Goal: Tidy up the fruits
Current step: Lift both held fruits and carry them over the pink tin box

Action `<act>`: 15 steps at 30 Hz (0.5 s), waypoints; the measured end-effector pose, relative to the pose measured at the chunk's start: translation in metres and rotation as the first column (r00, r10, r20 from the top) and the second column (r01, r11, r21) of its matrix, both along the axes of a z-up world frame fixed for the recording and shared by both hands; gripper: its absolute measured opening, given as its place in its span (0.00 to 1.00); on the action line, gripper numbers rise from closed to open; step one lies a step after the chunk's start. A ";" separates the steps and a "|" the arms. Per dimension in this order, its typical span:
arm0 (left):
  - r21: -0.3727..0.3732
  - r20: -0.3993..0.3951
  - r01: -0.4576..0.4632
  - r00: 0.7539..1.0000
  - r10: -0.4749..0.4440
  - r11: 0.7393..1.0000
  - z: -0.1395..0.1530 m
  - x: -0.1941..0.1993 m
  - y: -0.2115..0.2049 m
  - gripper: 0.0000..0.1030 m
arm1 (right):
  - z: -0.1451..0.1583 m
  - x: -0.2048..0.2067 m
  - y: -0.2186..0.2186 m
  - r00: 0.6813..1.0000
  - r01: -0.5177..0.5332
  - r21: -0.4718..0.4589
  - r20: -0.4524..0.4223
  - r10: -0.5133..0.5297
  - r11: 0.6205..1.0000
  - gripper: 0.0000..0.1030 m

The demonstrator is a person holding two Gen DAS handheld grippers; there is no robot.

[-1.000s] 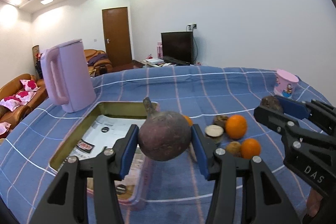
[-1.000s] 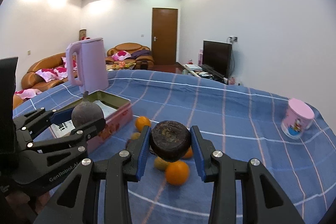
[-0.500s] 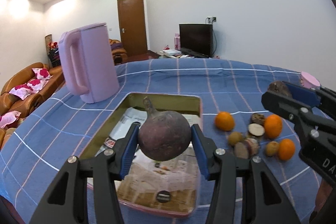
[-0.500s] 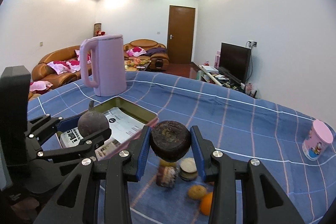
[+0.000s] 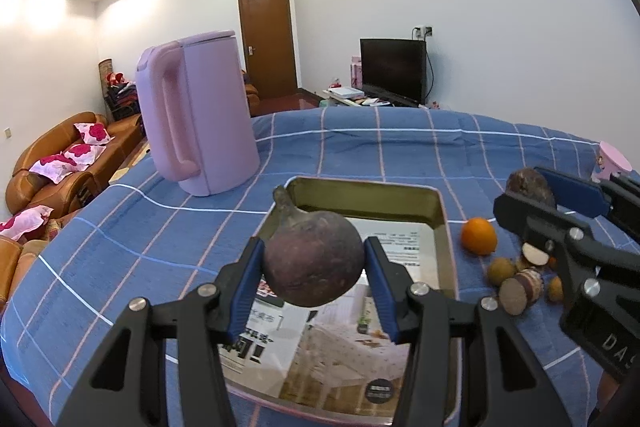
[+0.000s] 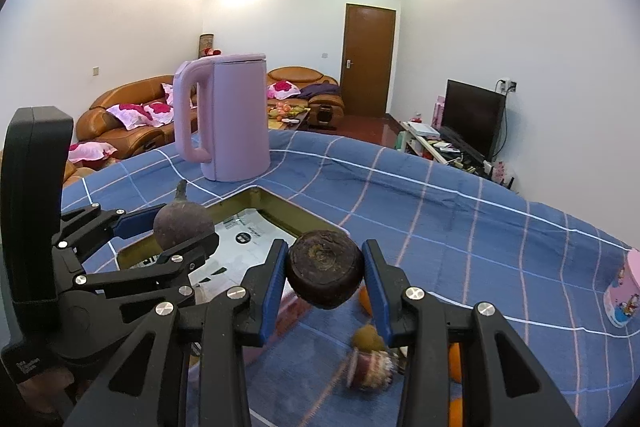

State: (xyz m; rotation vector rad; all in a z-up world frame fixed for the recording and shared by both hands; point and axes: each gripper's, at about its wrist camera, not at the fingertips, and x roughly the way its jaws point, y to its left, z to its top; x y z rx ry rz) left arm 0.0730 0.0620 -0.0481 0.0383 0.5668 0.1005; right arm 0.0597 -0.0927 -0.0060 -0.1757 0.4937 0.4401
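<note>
Left gripper (image 5: pixel 314 269) clamps stemmed purple fruit (image 5: pixel 312 259) above tin tray (image 5: pixel 438 211); right gripper (image 6: pixel 325 277) clamps dark round fruit (image 6: pixel 325 269).

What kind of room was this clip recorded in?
Most likely a home living room. Brown sofas with floral cushions line one wall, a flat television stands on a low unit, and the work surface is a table under a blue checked cloth holding a pink kettle.
</note>
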 end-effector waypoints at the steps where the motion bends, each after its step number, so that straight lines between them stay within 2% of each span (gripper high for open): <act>1: 0.001 -0.004 -0.002 1.000 0.002 1.000 -0.001 0.001 0.002 0.51 | -0.001 0.000 0.002 1.000 -0.003 -0.002 -0.002 0.003 1.000 0.39; 15: 0.016 -0.049 -0.012 0.999 0.013 1.000 -0.007 0.018 0.018 0.51 | -0.014 0.015 0.034 0.998 -0.042 -0.035 -0.038 0.041 0.998 0.39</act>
